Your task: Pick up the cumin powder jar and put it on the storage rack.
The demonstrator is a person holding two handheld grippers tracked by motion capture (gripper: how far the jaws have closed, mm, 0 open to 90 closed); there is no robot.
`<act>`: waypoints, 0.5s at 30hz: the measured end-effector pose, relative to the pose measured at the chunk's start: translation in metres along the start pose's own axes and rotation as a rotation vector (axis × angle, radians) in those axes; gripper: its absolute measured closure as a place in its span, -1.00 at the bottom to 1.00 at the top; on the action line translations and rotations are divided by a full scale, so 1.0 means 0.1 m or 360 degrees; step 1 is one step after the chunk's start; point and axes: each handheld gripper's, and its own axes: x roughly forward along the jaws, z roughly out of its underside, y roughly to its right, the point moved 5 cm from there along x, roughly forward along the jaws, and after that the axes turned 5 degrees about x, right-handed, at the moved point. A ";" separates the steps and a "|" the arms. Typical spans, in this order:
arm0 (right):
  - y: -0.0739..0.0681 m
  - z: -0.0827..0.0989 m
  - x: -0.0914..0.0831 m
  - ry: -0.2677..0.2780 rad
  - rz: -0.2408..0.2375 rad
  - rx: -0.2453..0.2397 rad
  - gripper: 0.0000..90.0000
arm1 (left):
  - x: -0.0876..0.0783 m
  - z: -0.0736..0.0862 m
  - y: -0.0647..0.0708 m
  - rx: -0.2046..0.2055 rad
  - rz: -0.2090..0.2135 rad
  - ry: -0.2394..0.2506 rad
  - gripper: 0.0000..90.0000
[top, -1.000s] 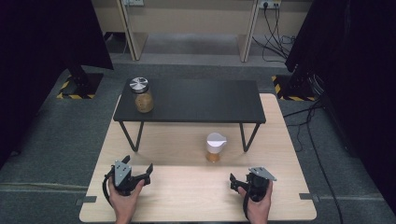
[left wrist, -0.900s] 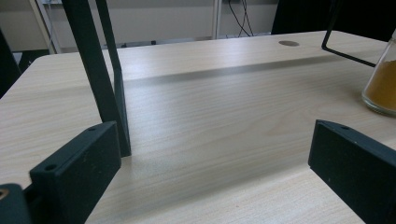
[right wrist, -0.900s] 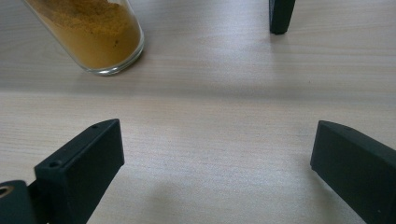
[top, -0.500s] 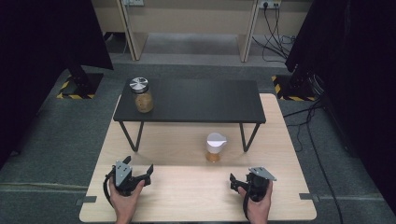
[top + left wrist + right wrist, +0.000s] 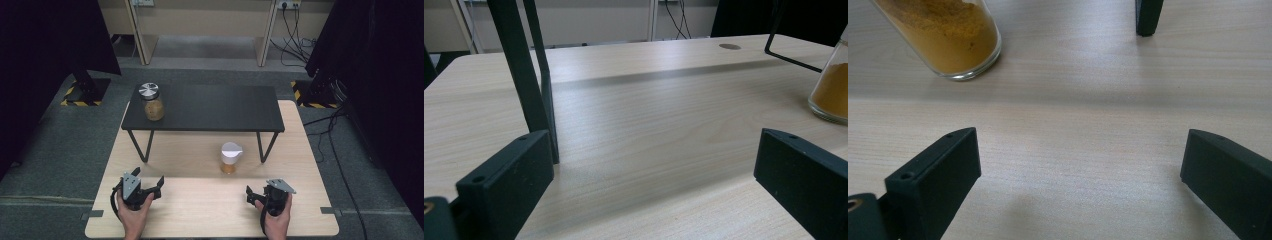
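Spice jar (image 5: pixel 229 158) on surface (image 5: pixel 200 210) at 12 o'clock; left gripper (image 5: pixel 150 186), right gripper (image 5: pixel 256 192) fingers spread, empty.

The near strip of the surface (image 5: pixel 210 210) lies bare. Farther off, the black shelf's legs (image 5: pixel 142 145) and a spice jar (image 5: pixel 229 159) between them block passage.
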 end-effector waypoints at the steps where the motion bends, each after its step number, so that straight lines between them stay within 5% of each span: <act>1: 0.00 0.00 0.00 -0.0001 -0.0001 0.0001 -0.94 | 0.00 0.00 0.00 0.0000 -0.0001 0.0001 -0.97; 15: 0.00 0.01 0.00 0.0007 -0.0004 0.0009 -0.94 | 0.00 0.00 0.02 0.0007 0.0003 -0.0002 -0.97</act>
